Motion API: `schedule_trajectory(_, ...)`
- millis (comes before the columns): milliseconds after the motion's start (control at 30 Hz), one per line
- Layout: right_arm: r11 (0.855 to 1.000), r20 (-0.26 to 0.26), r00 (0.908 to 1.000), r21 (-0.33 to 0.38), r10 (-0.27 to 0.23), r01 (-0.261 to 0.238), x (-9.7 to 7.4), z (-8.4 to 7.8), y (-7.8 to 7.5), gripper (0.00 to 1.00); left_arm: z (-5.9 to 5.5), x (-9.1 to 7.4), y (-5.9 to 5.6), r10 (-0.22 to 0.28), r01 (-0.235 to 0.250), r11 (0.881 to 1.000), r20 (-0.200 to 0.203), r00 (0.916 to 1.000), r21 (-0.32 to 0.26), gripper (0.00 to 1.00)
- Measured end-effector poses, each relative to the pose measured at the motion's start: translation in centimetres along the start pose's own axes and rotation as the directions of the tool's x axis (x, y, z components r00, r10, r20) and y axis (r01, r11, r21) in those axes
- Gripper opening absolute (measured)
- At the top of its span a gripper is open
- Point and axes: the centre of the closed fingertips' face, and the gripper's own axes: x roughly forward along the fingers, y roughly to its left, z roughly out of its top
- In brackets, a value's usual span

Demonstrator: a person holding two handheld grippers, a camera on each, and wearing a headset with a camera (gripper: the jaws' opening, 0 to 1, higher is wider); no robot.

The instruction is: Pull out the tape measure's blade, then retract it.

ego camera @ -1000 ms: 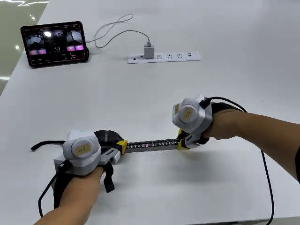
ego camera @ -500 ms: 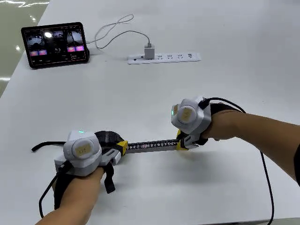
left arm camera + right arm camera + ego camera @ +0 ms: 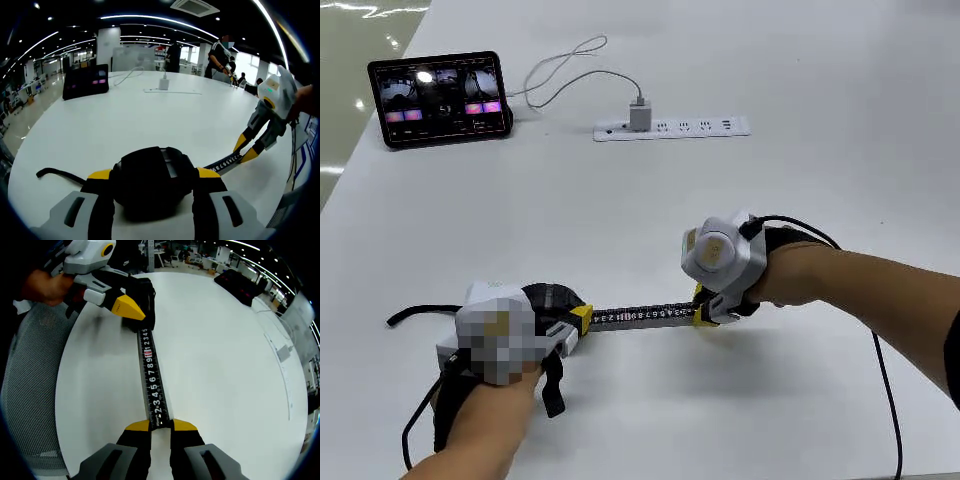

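the tape measure [image 3: 152, 182] is a black case sitting on the white table [image 3: 620, 200], down at the near left; it's wedged between the yellow-tipped jaws of the left gripper [image 3: 570, 315], and in the left gripper view those jaws press on both sides of the case, so that one's clamped tight on it; the blade [image 3: 152, 385] is pulled out partway and lies flat on the table running off to the right, numbers facing up; its far end is pinched in the right gripper [image 3: 160, 426], jaws squeezed together with just the blade tip in the thin gap between them; so both grippers are grasping something, case on one end, blade on the other, well apart with the strip of blade stretched between; a black strap [image 3: 415, 312] trails on the table to the left of the case; way out at the far side there's a tablet [image 3: 440, 97] with its screen lit, a white power strip [image 3: 672, 127] with a charger [image 3: 639, 112] plugged in, and a white cable [image 3: 570, 65] looping from the charger over to the tablet
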Motion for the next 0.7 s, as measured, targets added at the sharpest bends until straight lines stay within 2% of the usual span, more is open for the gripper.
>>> schedule_trajectory(700, 1.000, 0.010, 0.9999, -0.005, 0.005, -0.005, 0.18, 0.43, 0.02, 0.10, 0.00, -0.02, 0.00, -0.003, 0.003, 1.000, 0.001, 1.0000, -0.002, 0.58)
